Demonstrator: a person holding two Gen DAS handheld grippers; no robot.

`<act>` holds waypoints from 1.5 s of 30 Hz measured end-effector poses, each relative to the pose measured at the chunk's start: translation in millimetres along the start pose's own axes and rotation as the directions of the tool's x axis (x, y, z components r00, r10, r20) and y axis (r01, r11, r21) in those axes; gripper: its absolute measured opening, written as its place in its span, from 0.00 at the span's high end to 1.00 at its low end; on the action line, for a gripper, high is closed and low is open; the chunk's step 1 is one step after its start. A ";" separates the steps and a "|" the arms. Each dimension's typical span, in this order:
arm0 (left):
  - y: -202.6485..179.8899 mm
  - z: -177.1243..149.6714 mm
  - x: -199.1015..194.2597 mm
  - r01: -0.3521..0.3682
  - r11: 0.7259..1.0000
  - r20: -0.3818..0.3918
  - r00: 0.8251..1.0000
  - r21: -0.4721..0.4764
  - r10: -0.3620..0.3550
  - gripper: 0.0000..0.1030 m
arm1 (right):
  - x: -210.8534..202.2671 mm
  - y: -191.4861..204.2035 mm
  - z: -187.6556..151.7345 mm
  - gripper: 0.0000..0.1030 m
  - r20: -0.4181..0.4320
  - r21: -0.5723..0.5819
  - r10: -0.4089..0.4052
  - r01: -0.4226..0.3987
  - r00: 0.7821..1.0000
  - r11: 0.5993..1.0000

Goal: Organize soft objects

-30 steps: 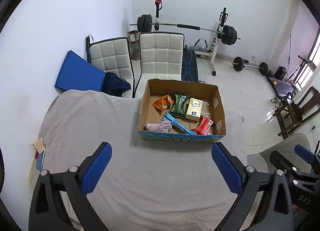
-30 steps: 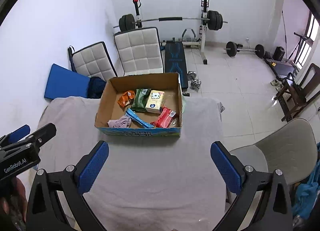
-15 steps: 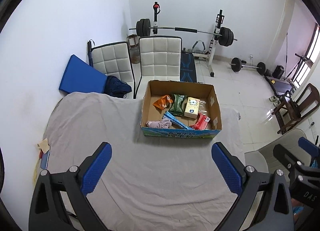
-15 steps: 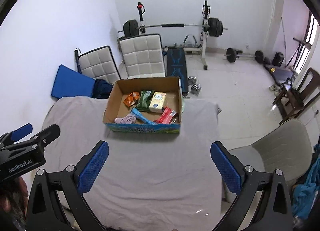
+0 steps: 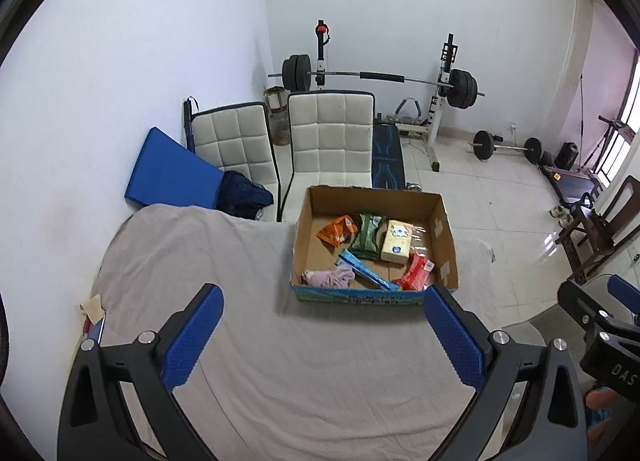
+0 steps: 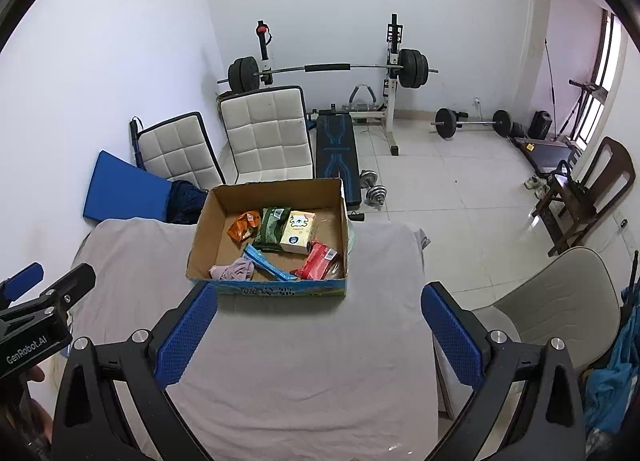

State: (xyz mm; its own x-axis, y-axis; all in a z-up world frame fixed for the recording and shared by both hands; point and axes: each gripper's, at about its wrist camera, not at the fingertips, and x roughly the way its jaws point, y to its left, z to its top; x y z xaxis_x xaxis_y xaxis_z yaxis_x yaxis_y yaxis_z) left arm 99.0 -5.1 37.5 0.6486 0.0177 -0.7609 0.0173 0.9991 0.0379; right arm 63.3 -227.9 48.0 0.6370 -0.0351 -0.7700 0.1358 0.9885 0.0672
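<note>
Grey cloth covers the worktop [image 5: 208, 261], bare beneath both tongs, and the cardboard box [image 5: 301, 229] sits ahead of them, nearer the far edge. The left tongs [image 5: 320, 335] hang spread wide with nothing between the blue pads [image 5: 192, 335], and the box lies ahead and slightly to their right. The right tongs [image 6: 316, 327] are likewise wide apart and empty, with the box straight ahead and a little to their left. Inside it I count six things, taken from left to right: one crumpled lilac cloth [image 5: 330, 276] at the near wall, one orange packet [image 5: 337, 230] at the far left, one long blue packet [image 5: 366, 271] lying slantwise, one green pouch [image 5: 368, 236], one cream tissue pack [image 5: 396, 241], and one red packet [image 5: 416, 271] at the near right corner. All look light and yielding. The cloth should bunch, so a pinch on its raised fold seems best; the film packets are probably slick and want a grip across the flat middle; the tissue pack will likely squash, so its narrow sides suit it. Two white padded chairs [image 5: 330, 137] stand beyond the worktop.
</note>
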 end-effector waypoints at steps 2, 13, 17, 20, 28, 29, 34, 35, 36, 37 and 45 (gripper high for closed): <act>0.0 0.7 1.3 -0.001 1.000 0.002 1.000 -0.001 0.001 0.00 | 3.8 0.3 3.4 0.00 0.004 0.002 0.000 0.000 1.000 1.000; -5.5 8.6 10.7 0.014 1.000 -0.014 1.000 0.015 -0.014 0.00 | 11.9 2.8 16.5 0.00 0.018 -0.015 -0.003 0.003 1.000 1.000; -7.1 9.4 11.0 0.018 1.000 -0.011 1.000 0.022 -0.018 0.00 | 12.3 5.1 17.7 0.00 0.022 -0.020 -0.001 0.001 1.000 1.000; -7.9 8.2 10.5 0.018 1.000 -0.008 1.000 0.021 -0.018 0.00 | 12.2 6.3 17.3 0.00 0.023 -0.020 -0.004 0.005 1.000 1.000; -9.3 8.0 10.3 0.028 0.999 -0.003 1.000 0.027 -0.027 0.00 | 11.0 6.9 17.7 0.00 0.028 -0.017 -0.003 0.004 1.000 1.000; -9.6 8.2 10.5 0.028 0.999 -0.004 1.000 0.029 -0.028 0.00 | 10.5 6.8 17.6 0.00 0.029 -0.016 -0.003 0.003 1.000 1.000; -9.1 7.6 9.9 0.035 0.999 -0.003 0.999 0.028 -0.035 0.00 | 9.5 8.6 18.3 0.00 0.035 -0.018 -0.006 0.007 0.999 1.000; -8.8 7.7 9.4 0.037 0.999 -0.003 0.999 0.030 -0.037 0.00 | 8.6 9.0 18.6 0.00 0.037 -0.018 -0.007 0.007 0.999 1.000; -8.9 7.6 9.2 0.036 0.999 -0.003 0.999 0.033 -0.036 0.00 | 8.4 9.5 18.6 0.00 0.038 -0.018 -0.006 0.006 0.999 1.000; -9.0 7.6 9.1 0.036 0.999 -0.002 0.999 0.033 -0.036 0.00 | 8.0 9.1 18.7 0.00 0.038 -0.019 -0.007 0.007 0.999 1.000; -9.3 7.9 8.9 0.036 0.999 -0.002 0.999 0.032 -0.035 0.00 | 7.3 8.6 18.7 0.00 0.037 -0.017 -0.007 0.008 0.999 1.000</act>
State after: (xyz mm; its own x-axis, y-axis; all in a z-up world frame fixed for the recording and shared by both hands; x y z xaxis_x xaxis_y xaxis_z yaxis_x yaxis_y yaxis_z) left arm 110.6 -14.6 35.5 0.6457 -0.0177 -0.7634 0.0649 0.9974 0.0318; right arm 83.2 -222.3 54.8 0.6636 -0.0475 -0.7466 0.1280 0.9905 0.0508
